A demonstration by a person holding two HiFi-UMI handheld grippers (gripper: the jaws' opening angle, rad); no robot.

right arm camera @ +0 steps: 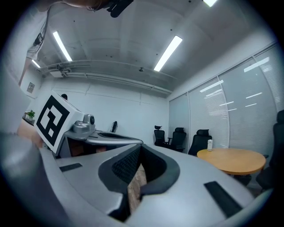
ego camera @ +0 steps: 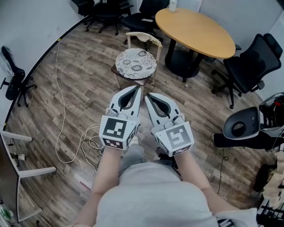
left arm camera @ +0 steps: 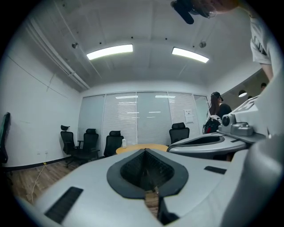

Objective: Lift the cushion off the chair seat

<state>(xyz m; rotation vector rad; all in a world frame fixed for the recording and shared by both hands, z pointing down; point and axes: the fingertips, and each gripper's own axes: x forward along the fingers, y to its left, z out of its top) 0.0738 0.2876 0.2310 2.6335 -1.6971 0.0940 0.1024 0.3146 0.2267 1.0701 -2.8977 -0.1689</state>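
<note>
A round cushion [ego camera: 136, 63] with a white lace pattern lies on the seat of a small wooden chair [ego camera: 143, 38] in the middle of the room. My two grippers are held side by side, level, pointing at the chair from the near side and short of it. The left gripper [ego camera: 136, 89] [left arm camera: 151, 195] is shut with nothing between its jaws. The right gripper [ego camera: 148, 95] [right arm camera: 136, 179] is shut too, and only a thin slit of floor shows between its jaws. Neither touches the cushion, which both gripper views fail to show.
A round wooden table [ego camera: 195, 31] stands just behind the chair. Black office chairs stand at the right [ego camera: 250, 66] and at the back [ego camera: 106, 9]. A white cable [ego camera: 62, 111] loops over the floor at left. A grey and black device [ego camera: 242, 126] sits at right.
</note>
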